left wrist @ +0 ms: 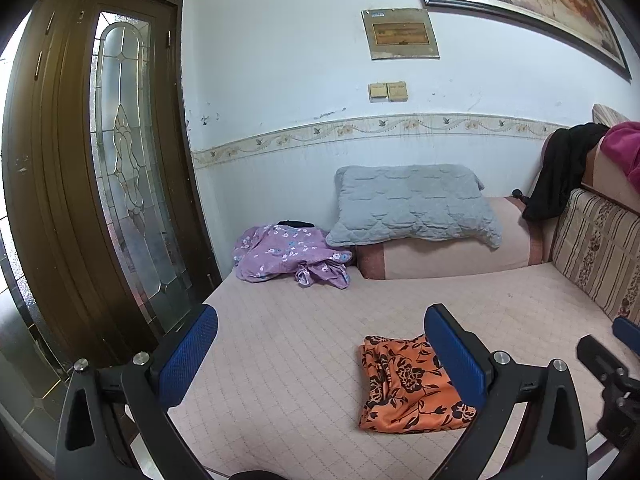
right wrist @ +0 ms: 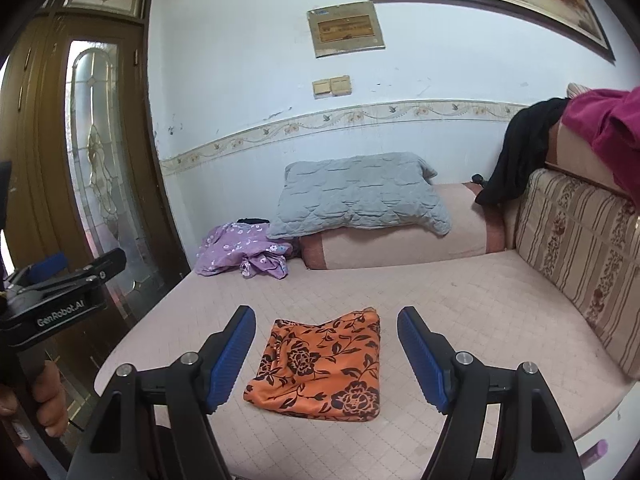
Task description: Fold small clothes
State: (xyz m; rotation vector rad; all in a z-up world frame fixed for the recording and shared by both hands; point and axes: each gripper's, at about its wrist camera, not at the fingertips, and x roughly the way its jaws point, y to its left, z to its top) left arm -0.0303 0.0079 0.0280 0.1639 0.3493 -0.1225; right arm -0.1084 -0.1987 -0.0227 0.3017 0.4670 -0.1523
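An orange cloth with a black flower print [left wrist: 408, 392] lies folded into a rough square on the pink quilted bed; it also shows in the right wrist view [right wrist: 324, 368]. My left gripper [left wrist: 320, 356] is open and empty, held above the bed to the left of the cloth. My right gripper [right wrist: 326, 354] is open and empty, hovering just before the cloth, which sits between its blue fingers [right wrist: 232, 360]. A crumpled purple flowered garment [left wrist: 288, 256] lies at the far left of the bed, also seen in the right wrist view [right wrist: 244, 254].
A grey quilted pillow [left wrist: 412, 204] rests on a pink bolster [left wrist: 448, 256] against the wall. A striped sofa back [right wrist: 580, 260] with black [right wrist: 516, 156] and magenta [right wrist: 604, 124] clothes bounds the right. A wooden glass door [left wrist: 120, 168] stands left.
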